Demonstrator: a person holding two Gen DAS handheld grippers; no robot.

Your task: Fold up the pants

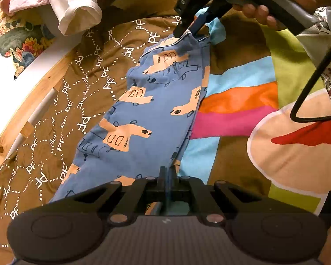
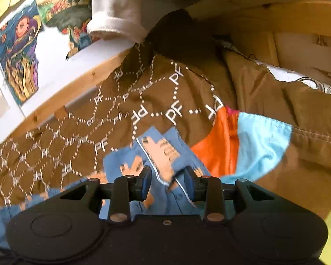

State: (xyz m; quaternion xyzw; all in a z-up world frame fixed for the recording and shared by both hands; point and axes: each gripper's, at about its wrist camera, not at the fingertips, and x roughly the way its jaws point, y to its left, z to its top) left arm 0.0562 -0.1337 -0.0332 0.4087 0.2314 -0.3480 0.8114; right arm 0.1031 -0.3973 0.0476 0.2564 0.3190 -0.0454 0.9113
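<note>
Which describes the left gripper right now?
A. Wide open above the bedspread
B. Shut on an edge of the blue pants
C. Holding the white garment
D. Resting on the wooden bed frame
B: the left gripper has its jaws pressed together on the near edge of the blue pants.

— What carried the items?
— A bed with a wooden frame [image 1: 33, 101], covered by a brown patterned bedspread [image 1: 61, 154].
— What lay directly on it?
— Blue printed pants [image 1: 147, 110], laid flat across the bedspread's brown part and its coloured stripes; a white garment [image 1: 77, 6] near the far edge.
</note>
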